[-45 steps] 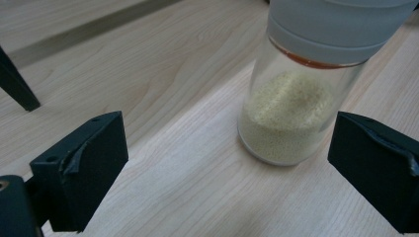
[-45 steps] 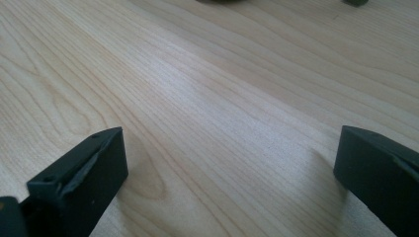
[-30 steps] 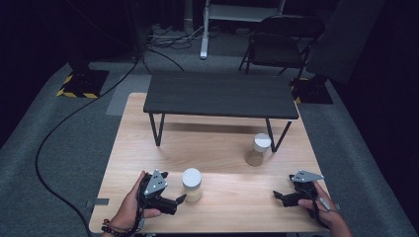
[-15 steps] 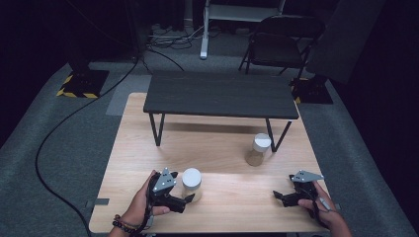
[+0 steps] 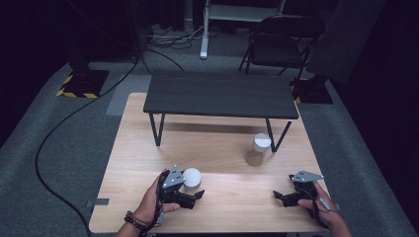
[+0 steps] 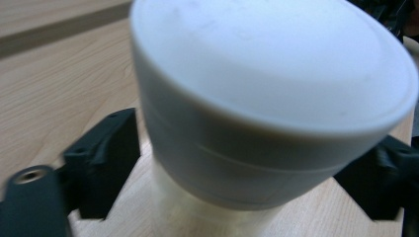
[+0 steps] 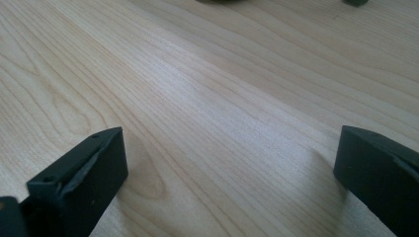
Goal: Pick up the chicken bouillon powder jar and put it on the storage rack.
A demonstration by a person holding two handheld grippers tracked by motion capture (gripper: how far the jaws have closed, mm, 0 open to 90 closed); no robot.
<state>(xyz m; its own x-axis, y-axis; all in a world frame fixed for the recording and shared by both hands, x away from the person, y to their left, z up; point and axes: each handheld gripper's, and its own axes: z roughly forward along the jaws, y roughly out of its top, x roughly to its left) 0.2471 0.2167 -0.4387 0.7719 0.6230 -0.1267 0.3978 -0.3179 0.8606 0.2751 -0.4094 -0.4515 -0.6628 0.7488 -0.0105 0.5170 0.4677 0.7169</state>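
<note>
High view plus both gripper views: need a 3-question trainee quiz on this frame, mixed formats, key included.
1. True or false: the left gripper has its jaws either side of the near white-lidded jar.
2. Multiple choice: the far white-lidded jar stands A) on the black bench, B) on the wooden table by the bench's front right leg, C) in the right gripper.
3. Fill in: the right gripper's jaws are ____ with bare wood between them.

Key: 1 true; 2 B; 3 open.
</note>
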